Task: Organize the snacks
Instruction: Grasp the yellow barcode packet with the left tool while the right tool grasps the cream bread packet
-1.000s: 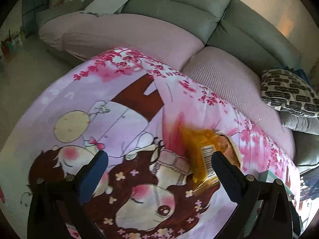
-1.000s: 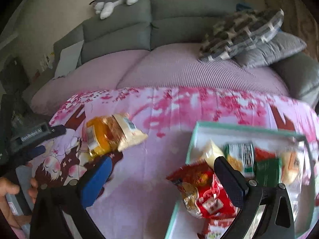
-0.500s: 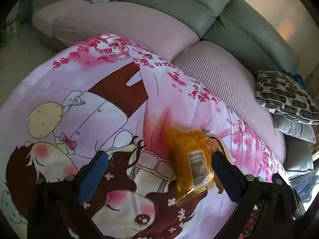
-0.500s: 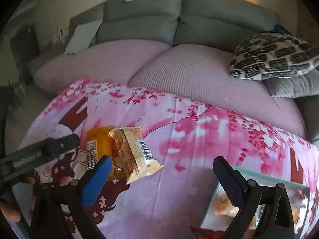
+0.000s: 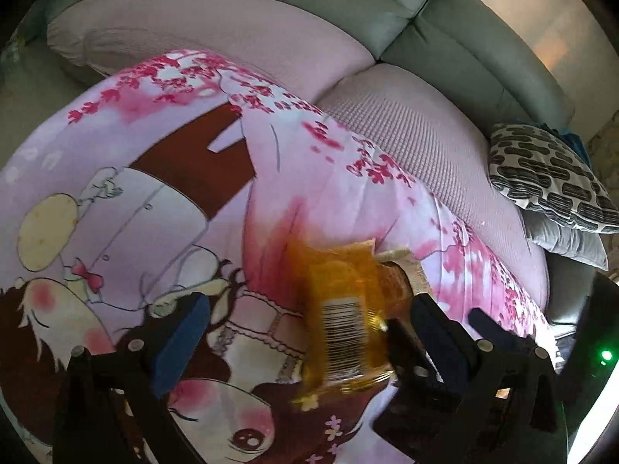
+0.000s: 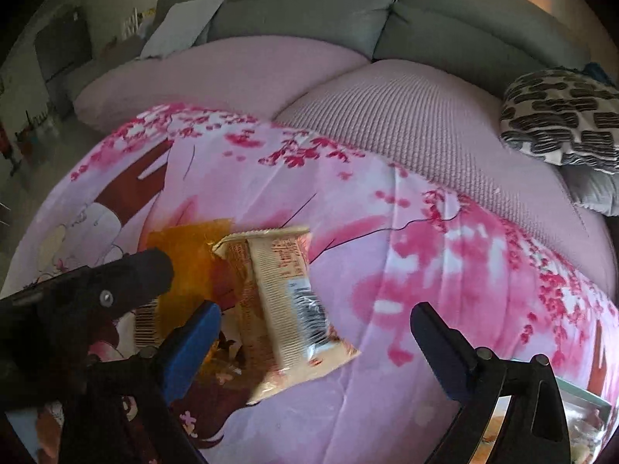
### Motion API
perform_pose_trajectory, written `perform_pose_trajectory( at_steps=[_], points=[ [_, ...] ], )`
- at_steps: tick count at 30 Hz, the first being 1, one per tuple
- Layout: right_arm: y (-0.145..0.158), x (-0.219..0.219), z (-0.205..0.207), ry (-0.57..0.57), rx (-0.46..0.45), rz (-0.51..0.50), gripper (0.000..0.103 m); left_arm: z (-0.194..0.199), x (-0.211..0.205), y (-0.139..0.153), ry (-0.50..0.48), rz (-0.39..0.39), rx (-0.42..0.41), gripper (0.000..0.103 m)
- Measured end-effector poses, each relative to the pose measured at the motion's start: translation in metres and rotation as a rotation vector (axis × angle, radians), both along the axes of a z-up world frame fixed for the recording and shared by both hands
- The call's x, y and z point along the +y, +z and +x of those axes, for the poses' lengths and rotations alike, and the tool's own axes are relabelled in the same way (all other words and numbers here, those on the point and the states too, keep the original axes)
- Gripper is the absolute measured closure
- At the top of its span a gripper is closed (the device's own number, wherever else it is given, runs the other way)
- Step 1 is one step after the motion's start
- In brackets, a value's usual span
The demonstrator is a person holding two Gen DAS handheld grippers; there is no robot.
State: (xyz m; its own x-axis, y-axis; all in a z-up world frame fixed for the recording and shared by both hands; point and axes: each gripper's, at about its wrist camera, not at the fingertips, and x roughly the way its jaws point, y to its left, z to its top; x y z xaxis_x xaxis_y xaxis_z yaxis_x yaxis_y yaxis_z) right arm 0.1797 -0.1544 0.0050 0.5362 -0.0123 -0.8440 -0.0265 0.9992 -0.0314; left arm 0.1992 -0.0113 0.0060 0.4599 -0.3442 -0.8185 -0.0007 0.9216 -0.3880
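Snacks on the cloth: two, an orange packet [image 5: 344, 317] and a cream packet [image 6: 286, 305], lying side by side and overlapping at one edge on the pink cartoon cloth [image 6: 387, 270].
Orange packet: barcode end faces my left claw; it lies between my left fingers, close to the right-hand one, blurred, and I cannot tell whether that finger touches it.
Cream packet: lies flat between my right fingers, nearer the left-hand blue pad [image 6: 189, 344].
My left claw [image 5: 305, 324]: spread wide, gripping nothing.
My right claw [image 6: 313, 328]: spread wide, gripping nothing, low over the cloth.
Box: one, with only a teal-edged corner [image 6: 592, 394] showing at the lower right of the right view, with blurred packets inside, well apart from the two loose snacks.
Sofa [image 6: 309, 11]: one, grey, behind the cloth.
Patterned cushion [image 6: 561, 116]: one, at the right end.
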Motion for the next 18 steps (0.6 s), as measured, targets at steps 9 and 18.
perform_pose_trajectory(
  at_steps=[9, 18],
  points=[
    [-0.013, -0.011, 0.002, -0.050, 0.057, 0.165, 0.033, 0.002, -0.004, -0.015, -0.018, -0.039, 0.055, 0.035],
    [-0.006, -0.020, -0.013, -0.100, 0.028, 0.269, 0.063, -0.007, -0.003, 0.000, -0.014, -0.041, 0.029, 0.066]
  ],
)
